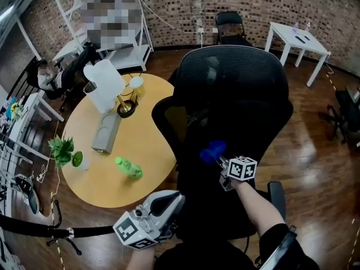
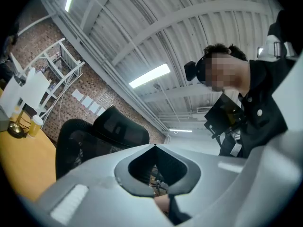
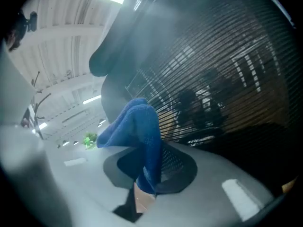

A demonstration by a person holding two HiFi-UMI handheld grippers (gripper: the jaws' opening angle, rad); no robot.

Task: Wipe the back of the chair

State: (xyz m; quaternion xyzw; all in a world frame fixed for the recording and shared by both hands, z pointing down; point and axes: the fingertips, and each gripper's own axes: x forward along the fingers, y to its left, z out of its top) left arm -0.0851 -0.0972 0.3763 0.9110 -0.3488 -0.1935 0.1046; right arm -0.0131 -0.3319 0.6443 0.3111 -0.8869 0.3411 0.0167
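- Chair (image 1: pixel 236 83) is standing in the middle of the room, just right of the round yellow table (image 1: pixel 152 151). Its black mesh back is facing the person, so the back is easy to reach.
- The right gripper (image 1: pixel 218 157) is squeezing a blue cloth (image 1: pixel 212 151) tight between its jaws. It is holding the cloth up against the lower part of the chair back, low and near the middle. I think this is so the cloth can rub the mesh.
- In the right gripper view the cloth is sitting right by the mesh. I cannot tell if it is touching.
- The left gripper (image 1: pixel 170 200) is hanging low and near, to the left of the chair. Its jaws are pressed together and holding nothing. I think it is waiting out of the way.
- Counting: two grippers, one blue cloth, one big chair being cleaned.
- One more black chair (image 1: pixel 230 24) is sitting far off by the brick wall.
- The yellow table is holding one green bottle (image 1: pixel 129 168) lying down and one small plant (image 1: pixel 64 151).
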